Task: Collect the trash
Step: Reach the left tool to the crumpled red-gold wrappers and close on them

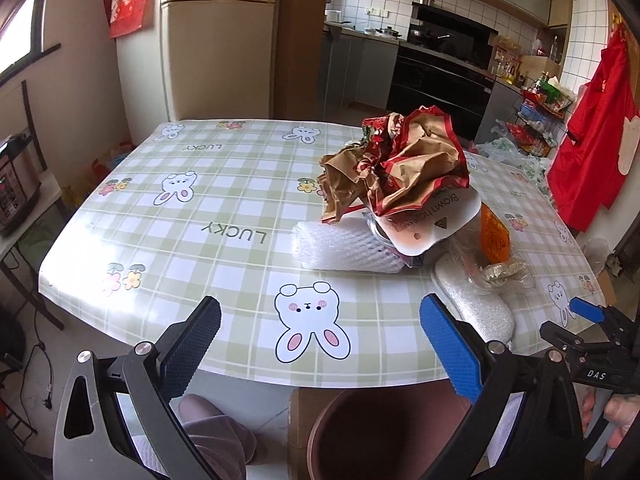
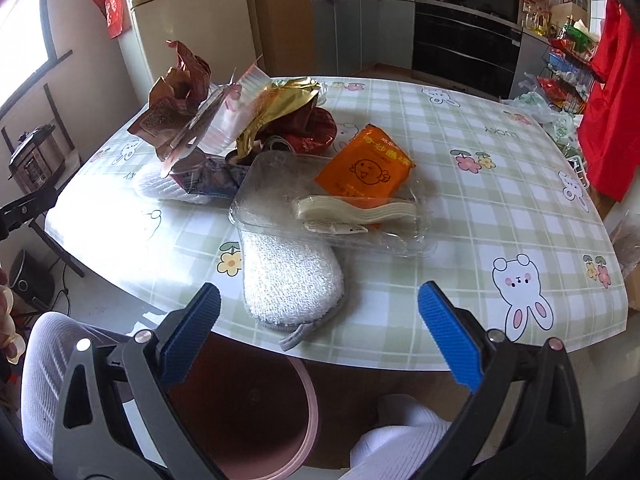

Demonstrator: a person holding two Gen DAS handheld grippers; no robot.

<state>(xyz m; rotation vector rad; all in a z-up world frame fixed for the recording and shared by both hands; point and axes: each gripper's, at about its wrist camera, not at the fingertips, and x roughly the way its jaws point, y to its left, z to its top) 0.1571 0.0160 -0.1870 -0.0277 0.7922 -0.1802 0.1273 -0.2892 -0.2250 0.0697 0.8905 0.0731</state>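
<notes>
While both grippers' ribbed blue fingers point(image 2: 448, 336) gape wide, crinkled foil wrappers point(image 1: 400, 164) top a nubbly white sponge point(image 2: 288, 276).

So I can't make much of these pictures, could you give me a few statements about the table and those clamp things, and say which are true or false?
1. Both grippers, left and right, are open and hold nothing. True.
2. The orange packet lies in the bin. False: it lies on the table, by the clear plastic tray.
3. A brown bin stands below the table's near edge. True.
4. The white sponge hangs in the right gripper. False: it rests on the table, ungripped.
5. The crumpled red and brown wrapper tops the trash pile. True.
</notes>
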